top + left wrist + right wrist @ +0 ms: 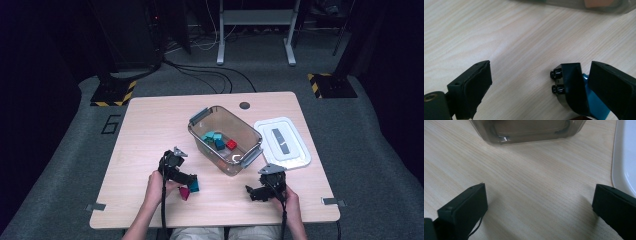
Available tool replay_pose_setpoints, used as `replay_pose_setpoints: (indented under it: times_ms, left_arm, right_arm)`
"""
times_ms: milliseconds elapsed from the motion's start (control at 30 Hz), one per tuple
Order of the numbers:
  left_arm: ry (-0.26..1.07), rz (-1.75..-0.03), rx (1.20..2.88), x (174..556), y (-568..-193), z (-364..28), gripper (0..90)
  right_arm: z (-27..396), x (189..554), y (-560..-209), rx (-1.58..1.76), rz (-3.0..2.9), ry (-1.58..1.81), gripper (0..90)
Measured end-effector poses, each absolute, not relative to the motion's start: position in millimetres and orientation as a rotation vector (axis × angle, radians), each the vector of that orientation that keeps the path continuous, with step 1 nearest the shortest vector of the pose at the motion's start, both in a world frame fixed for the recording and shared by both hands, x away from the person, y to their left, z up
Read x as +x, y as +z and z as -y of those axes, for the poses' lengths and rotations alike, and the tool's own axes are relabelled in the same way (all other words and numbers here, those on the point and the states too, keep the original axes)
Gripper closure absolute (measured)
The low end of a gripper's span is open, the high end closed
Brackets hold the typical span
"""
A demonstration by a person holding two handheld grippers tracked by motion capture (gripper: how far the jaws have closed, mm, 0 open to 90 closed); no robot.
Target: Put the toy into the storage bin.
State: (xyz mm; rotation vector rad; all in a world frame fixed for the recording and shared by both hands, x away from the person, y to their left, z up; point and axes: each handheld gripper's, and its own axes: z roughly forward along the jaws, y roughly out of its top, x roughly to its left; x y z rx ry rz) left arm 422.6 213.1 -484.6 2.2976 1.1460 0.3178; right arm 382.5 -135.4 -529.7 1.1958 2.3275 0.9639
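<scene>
My left gripper [189,181] stands wide open around a small black studded brick [570,86], holding nothing yet; a teal brick [194,186] and a magenta one [184,193] lie just beside it. The clear plastic bin [248,155] already holds several bricks. My right gripper [250,192] rests wide open and empty. I judge three remain.

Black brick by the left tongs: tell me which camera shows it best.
The left gripper view: the black brick sits close up, studs visible, between open jaws. In the high view it is hard to tell apart from the left tongs.
</scene>
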Motion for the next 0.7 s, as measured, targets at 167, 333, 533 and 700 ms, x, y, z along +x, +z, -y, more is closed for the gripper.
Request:
replay_pose_setpoints:
  times_ms: [167, 333, 533, 700]
  left_arm:
    - [0.345, -1.190, 2.282, 424.4, -487.2, -221.5, 5.1]
    - [0.348, -1.216, 2.270, 427.3, -490.6, -229.3, 5.9]
    - [0.338, -1.178, 2.281, 423.6, -490.2, -229.2, 12.3]
    - [0.285, -1.102, 2.277, 418.1, -487.6, -225.7, 33.1]
  right_arm:
    - [135.4, 382.6, -529.7, 1.195, -2.327, 0.964, 0.0]
    - [135.4, 382.6, -529.7, 1.195, -2.328, 0.964, 0.0]
    - [135.4, 382.5, -529.7, 1.196, -2.328, 0.964, 0.0]
    - [135.4, 382.5, -529.7, 1.195, -2.328, 0.964, 0.0]
